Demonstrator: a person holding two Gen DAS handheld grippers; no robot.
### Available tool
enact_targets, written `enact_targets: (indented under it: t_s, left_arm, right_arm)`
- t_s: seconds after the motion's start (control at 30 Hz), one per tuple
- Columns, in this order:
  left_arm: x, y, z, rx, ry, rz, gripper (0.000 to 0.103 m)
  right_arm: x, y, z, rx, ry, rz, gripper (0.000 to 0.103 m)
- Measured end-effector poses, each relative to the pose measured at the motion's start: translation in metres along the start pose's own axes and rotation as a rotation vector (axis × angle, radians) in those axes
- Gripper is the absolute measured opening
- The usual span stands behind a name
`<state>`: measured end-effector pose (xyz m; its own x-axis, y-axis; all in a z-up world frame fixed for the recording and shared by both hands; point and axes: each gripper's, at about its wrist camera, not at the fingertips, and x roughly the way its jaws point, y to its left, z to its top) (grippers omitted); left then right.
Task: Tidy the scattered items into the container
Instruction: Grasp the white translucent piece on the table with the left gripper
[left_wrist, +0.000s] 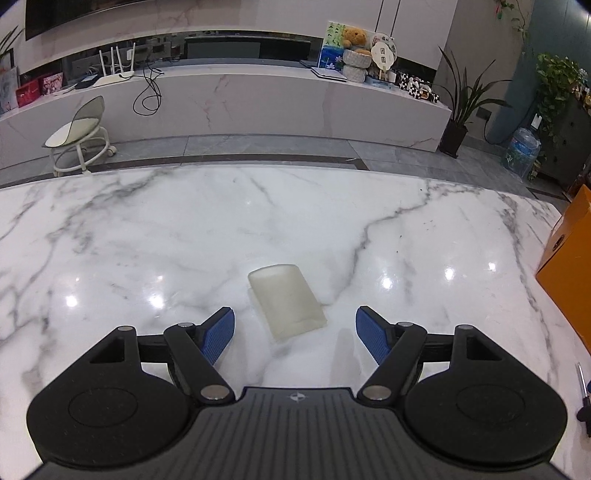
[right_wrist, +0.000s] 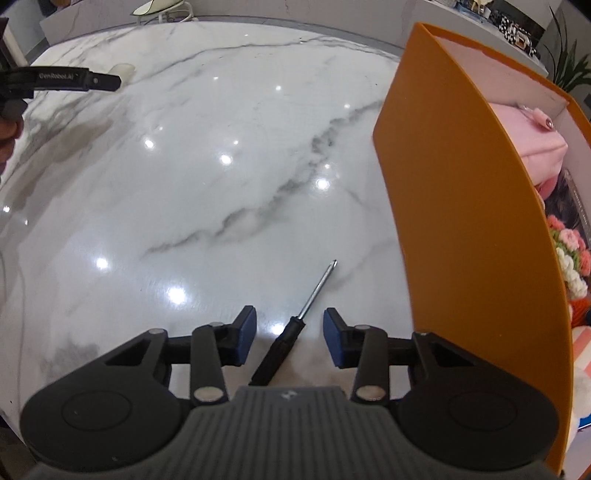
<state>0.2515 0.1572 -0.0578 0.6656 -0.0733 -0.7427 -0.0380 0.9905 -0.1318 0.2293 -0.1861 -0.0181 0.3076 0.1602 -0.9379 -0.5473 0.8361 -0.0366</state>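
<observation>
A black-handled screwdriver (right_wrist: 291, 325) lies flat on the marble table (right_wrist: 207, 177), its long axis running diagonally: handle toward the near edge, metal tip pointing away and toward the orange container (right_wrist: 469, 229) at the table's right edge. The right gripper (right_wrist: 289, 334) sits spread wide, its jaws on either side of the handle, not touching it. A pale translucent block (left_wrist: 286, 301) lies ahead of the left gripper (left_wrist: 295, 332), also wide apart and empty, its long axis angled toward the far-left corner.
</observation>
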Motion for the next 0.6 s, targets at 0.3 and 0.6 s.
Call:
enact_targets:
  t_s: [0.3,0.6]
  left_arm:
    - [0.0063,-0.0072,0.0033,0.026,-0.004,0.025,0.086]
    - [0.0033,-0.0063,0.0070,0.030,0.018,0.021,0.049]
  right_arm:
    - [-0.0035,-0.0031,-0.0022,0.018,0.000,0.005,0.016]
    - [-0.0026,-0.0010,-0.0026,-0.004,0.001,0.003,0.010]
